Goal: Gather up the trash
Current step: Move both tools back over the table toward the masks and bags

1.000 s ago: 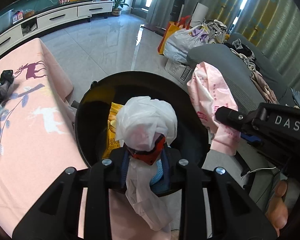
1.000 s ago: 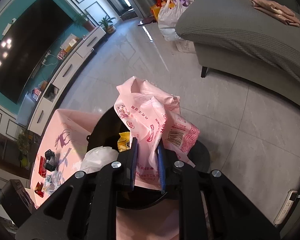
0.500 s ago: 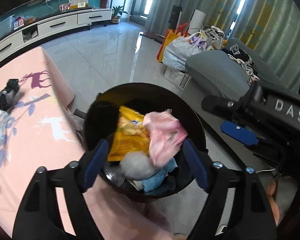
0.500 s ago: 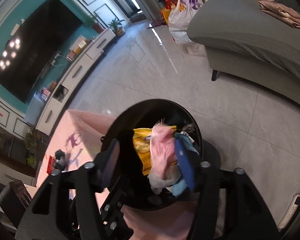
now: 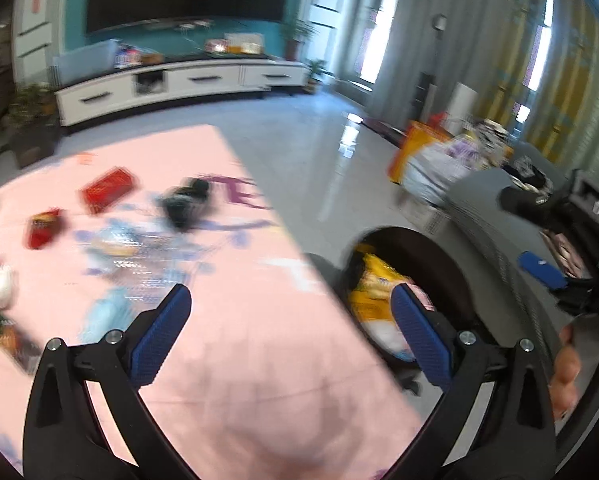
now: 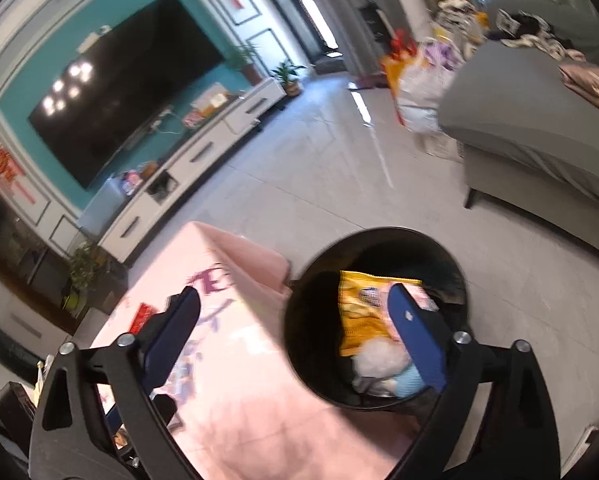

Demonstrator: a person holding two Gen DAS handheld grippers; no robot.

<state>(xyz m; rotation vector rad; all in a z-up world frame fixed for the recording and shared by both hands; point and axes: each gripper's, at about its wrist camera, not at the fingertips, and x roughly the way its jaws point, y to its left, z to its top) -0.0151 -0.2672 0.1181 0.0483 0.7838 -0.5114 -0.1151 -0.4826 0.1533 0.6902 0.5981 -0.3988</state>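
Both of my tools are spread wide and carry nothing: the left gripper (image 5: pixel 289 320) hangs over the pink tablecloth (image 5: pixel 239 360), its ribbed blue pads (image 5: pixel 161 334) well apart, and the right gripper (image 6: pixel 295 332) straddles the table edge and the black trash bin (image 6: pixel 299 344), which stands on the floor just beside the table.

What is left to collect lies further out on the cloth, all smeared by motion blur: a red packet (image 5: pixel 107 190), a smaller red wrapper (image 5: pixel 43 228), a crumpled black item (image 5: pixel 185 204) and a clear crinkled plastic wrapper (image 5: pixel 139 256) nearest my left fingers.

The risk I see is in that film (thin, glossy, nearly see-through): hard pads closing on it may pinch the soft tablecloth too and drag it, sliding the other scraps away or off the edge. Flat packets give the fingertips little to bite, so a shallow grip could slip on the way over.

In the round, smooth-walled bin sit a yellow snack bag (image 6: pixel 359 312), a white wad of tissue (image 6: pixel 379 358) and something pale blue (image 6: pixel 409 382). It is filling up, so a light piece dropped carelessly might perch on the heap or flutter onto the polished grey floor tiles (image 6: pixel 339 184).
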